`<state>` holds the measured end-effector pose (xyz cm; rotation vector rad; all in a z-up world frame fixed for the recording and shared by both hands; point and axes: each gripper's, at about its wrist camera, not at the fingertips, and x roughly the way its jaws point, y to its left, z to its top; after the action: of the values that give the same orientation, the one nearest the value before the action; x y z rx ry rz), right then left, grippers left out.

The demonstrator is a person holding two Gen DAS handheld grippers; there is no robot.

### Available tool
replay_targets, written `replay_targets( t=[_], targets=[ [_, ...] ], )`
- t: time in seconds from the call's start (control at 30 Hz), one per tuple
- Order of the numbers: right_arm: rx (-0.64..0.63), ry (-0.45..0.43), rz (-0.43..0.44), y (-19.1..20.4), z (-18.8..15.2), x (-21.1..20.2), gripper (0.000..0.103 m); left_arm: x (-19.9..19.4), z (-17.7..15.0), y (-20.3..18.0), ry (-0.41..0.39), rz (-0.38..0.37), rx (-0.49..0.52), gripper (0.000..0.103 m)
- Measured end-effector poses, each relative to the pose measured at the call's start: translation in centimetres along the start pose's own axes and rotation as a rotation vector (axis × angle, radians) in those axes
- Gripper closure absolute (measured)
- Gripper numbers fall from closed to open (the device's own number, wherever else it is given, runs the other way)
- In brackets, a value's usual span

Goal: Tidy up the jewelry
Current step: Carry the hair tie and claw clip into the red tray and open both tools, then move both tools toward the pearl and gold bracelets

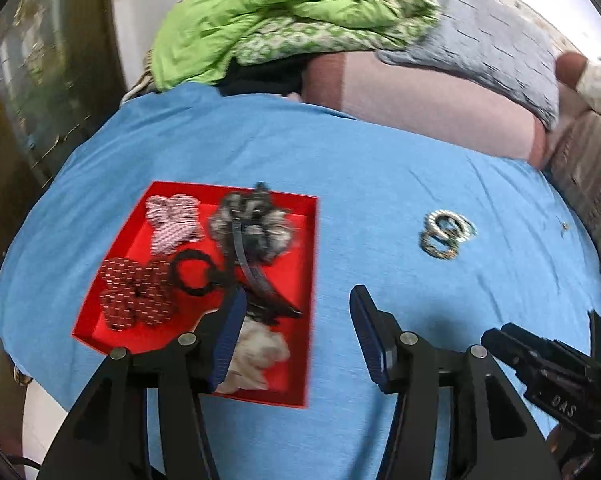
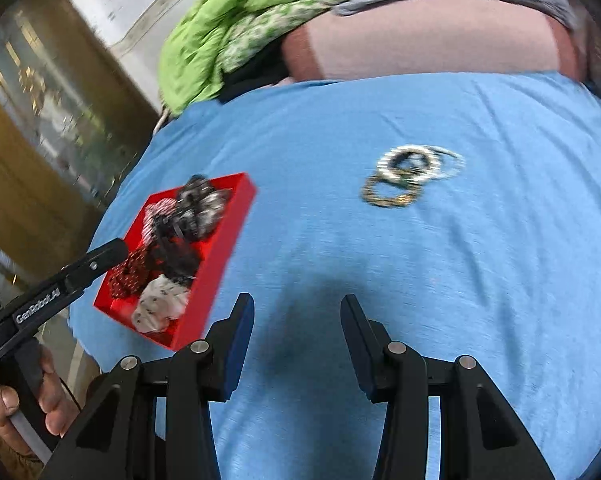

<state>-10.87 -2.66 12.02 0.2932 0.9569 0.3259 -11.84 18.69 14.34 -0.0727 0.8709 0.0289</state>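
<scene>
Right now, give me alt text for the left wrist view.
A red tray full of fabric hair accessories sits on a blue cloth, the open left gripper above its near edge. A cluster of bangles lies apart to the right.

Black grippers (image 2: 296,336), blue-padded jaws, silver screws, white lettering.

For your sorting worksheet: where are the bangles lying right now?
The bangles lie in a small overlapping cluster on the blue cloth, outside and to the right of the red tray; in the right wrist view they sit ahead of the open right gripper.
</scene>
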Motion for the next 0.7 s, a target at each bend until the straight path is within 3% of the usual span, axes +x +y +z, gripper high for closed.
replay_targets(
  t=[0.33, 0.63, 0.7],
  targets=[
    [0.154, -0.032, -0.044, -7.8, -1.1, -1.7, 0.054, 3.8, -0.7, -6.4, 0.088, -0.089, 0.08, 0.046],
    [0.159, -0.044, -0.067, -10.1, -1.0, -1.5, 0.054, 13.0, 2.8, -13.1, 0.147, -0.144, 0.161, 0.047],
    [0.157, -0.042, -0.071, -10.5, -1.0, -1.3, 0.054, 15.3, 3.4, -14.3, 0.162, -0.131, 0.18, 0.054]
  ],
)
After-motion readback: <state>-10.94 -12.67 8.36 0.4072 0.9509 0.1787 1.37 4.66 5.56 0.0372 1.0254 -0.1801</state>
